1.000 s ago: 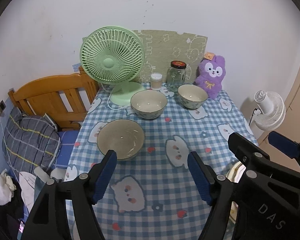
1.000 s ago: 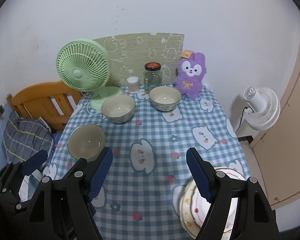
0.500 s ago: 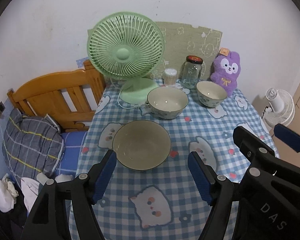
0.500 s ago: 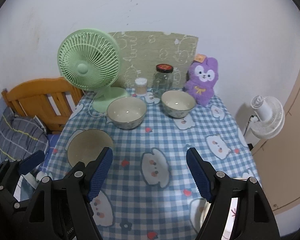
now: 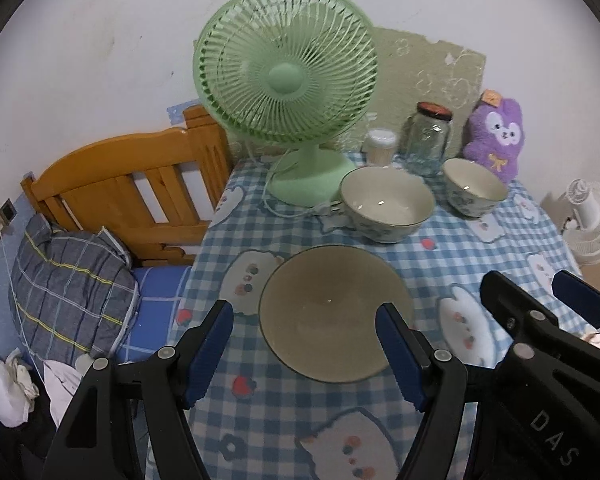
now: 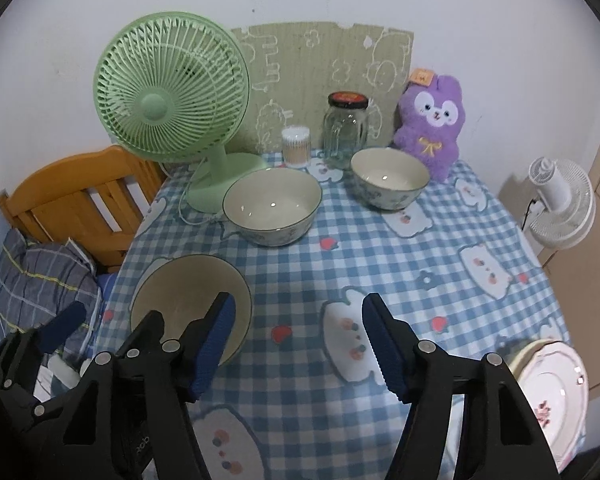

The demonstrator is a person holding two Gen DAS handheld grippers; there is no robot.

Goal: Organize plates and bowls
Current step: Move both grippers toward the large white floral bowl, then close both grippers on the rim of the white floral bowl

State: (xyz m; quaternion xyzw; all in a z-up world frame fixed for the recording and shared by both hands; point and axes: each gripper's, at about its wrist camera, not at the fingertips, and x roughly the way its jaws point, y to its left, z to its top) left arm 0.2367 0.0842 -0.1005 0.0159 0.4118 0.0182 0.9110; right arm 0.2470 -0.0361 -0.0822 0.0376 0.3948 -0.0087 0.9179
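A wide beige bowl (image 5: pixel 336 312) (image 6: pixel 180 292) sits on the checked tablecloth (image 5: pixel 452 256) near the left edge. My left gripper (image 5: pixel 304 344) hangs open just above and in front of it, fingertips on either side of its near rim, and I see no contact. A larger patterned white bowl (image 5: pixel 386 208) (image 6: pixel 272 208) and a smaller one (image 5: pixel 474 192) (image 6: pixel 388 184) stand farther back. My right gripper (image 6: pixel 300 332) is over bare cloth, its jaws closing with nothing between them. Stacked plates (image 6: pixel 552 392) lie at the near right corner.
A green desk fan (image 5: pixel 288 64), its cord, a glass jar (image 5: pixel 428 136), a cotton swab tub (image 5: pixel 380 146) and a purple plush (image 5: pixel 496 136) line the table's back. A wooden headboard (image 5: pixel 128 184) and pillow are left of the table, a white floor fan (image 6: pixel 560 204) right.
Both grippers have moved forward and down toward the table. The beige bowl now lies between the left fingertips. The right jaws have narrowed a little.
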